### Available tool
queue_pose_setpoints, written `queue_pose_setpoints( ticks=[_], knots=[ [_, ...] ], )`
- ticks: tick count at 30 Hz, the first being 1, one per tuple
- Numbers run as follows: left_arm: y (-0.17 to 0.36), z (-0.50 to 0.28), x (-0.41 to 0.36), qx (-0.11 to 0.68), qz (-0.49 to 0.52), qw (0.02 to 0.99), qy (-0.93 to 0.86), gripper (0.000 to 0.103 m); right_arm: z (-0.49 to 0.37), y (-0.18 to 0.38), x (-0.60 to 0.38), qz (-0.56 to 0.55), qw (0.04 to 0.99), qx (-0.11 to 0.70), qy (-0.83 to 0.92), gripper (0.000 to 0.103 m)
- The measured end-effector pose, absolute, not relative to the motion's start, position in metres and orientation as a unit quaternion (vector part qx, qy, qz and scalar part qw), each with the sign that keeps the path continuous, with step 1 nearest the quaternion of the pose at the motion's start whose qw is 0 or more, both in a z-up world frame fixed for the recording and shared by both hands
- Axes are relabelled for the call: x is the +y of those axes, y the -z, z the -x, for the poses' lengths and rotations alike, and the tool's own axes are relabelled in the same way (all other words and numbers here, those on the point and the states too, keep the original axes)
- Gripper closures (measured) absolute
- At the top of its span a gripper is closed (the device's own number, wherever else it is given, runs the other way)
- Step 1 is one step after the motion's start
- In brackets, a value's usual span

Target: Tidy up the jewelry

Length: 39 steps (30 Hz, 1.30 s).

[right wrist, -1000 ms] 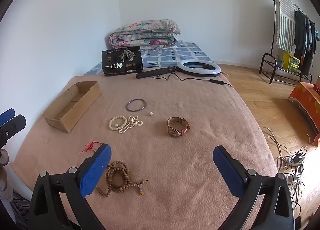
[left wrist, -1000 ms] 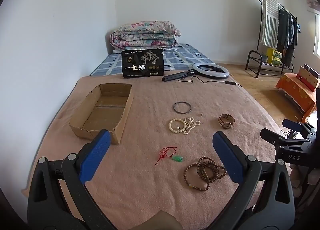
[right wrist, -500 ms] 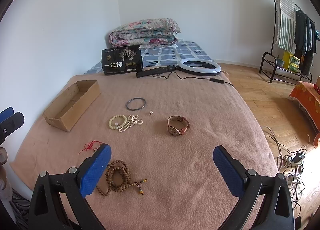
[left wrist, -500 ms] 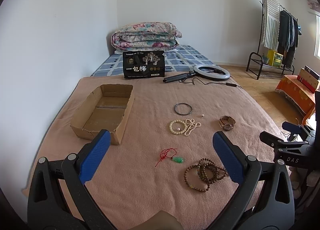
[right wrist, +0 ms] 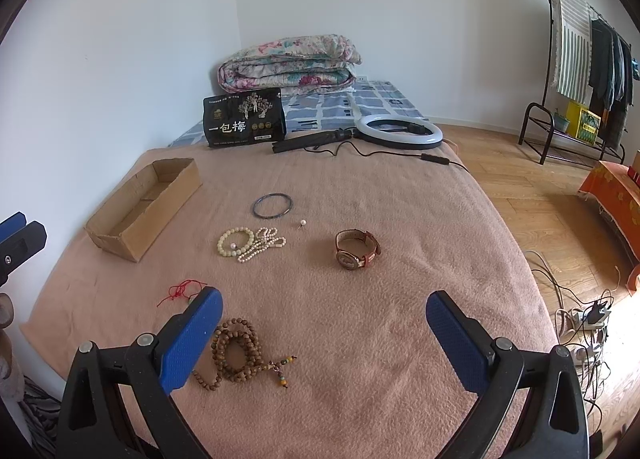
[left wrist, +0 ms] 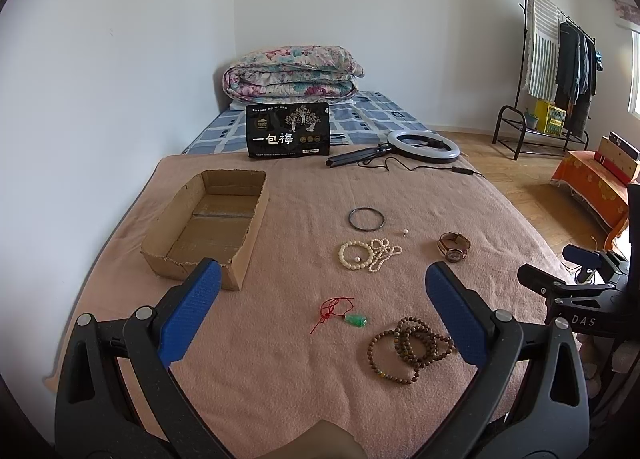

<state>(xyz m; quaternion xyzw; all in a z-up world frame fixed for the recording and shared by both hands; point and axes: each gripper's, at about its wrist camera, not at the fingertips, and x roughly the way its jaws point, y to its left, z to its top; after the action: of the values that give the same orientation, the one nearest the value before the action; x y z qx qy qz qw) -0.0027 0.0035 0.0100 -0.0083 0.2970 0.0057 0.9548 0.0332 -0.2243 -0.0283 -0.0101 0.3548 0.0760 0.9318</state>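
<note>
On pink blanket [left wrist: 280,359], six pieces are lying unsorted; brown cardboard tray [left wrist: 208,227] is sitting empty; I'm holding left gripper [left wrist: 320,315] and right gripper [right wrist: 324,333] spread, carrying nothing.

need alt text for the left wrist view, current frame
The open left gripper hovers over a pink blanket strewn with jewelry: a jade pendant on red cord, wooden bead strands, pearl bracelets, a dark bangle and a watch. An empty cardboard box sits to the left.
</note>
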Motion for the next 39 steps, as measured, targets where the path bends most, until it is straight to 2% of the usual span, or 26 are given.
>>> queue_pose_setpoints(
  ticks=[29,39],
  knots=[
    [-0.01,0.006,0.004,0.296,0.009,0.955,-0.006,0.0,-0.034,0.026,-0.224,0.009,0.931,0.358,-0.076,0.0],
    [-0.013,0.002,0.005,0.299,0.009,0.954,-0.008,0.0,-0.034,0.042,-0.221,0.006,0.929,0.363,-0.077,0.0]
  ],
)
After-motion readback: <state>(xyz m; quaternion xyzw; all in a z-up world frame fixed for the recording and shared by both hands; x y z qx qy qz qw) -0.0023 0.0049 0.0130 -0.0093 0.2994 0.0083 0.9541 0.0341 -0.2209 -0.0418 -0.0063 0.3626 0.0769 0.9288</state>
